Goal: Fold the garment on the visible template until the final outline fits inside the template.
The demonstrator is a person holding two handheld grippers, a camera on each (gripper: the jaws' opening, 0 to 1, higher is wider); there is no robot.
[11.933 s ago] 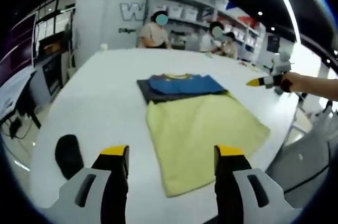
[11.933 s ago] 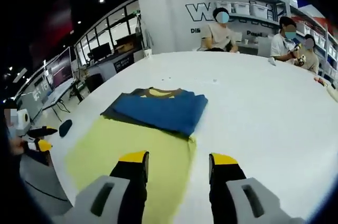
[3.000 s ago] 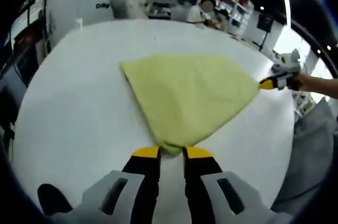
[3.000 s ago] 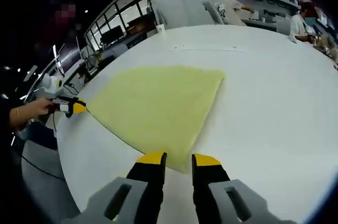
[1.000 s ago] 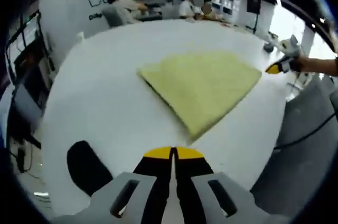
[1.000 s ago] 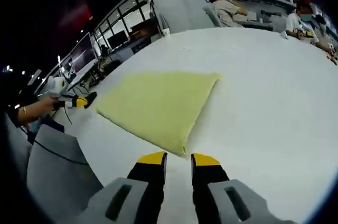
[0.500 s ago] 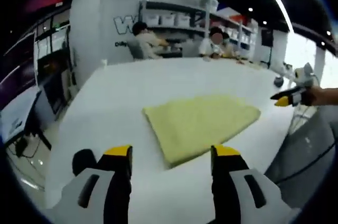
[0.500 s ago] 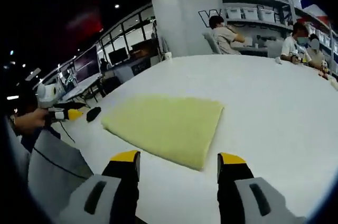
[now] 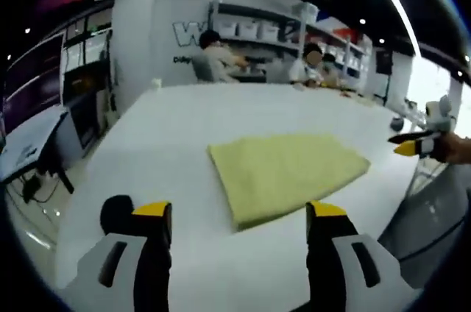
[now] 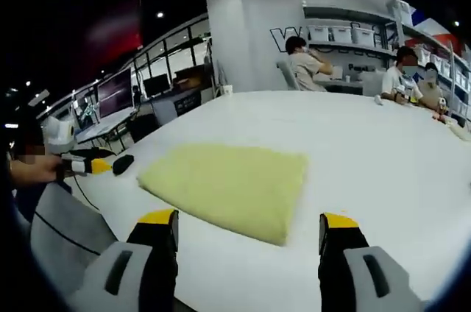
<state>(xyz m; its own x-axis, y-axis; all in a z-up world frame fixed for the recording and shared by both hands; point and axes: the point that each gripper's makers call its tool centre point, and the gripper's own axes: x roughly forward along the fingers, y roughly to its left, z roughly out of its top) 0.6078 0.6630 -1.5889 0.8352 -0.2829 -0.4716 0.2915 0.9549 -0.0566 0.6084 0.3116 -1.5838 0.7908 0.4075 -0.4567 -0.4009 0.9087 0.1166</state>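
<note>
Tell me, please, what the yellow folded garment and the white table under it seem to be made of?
Yellow garment: probably soft knit fabric, matte; its folded edge looks thick and rounded. White table: a smooth hard surface, perhaps laminate, with a faint sheen; the exact material is unclear.

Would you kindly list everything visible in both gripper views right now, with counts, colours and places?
Folded yellow cloth: one, pale yellow, lying flat mid-table.
Round white table: one, white, under the cloth.
Small black object: one, black, on the table near the edge, beside the left gripper.
Seated people: three, at the far side, in front of the white shelves.
Left gripper: yellow-tipped, open, empty.
Right gripper: yellow-tipped, open, empty.
</note>
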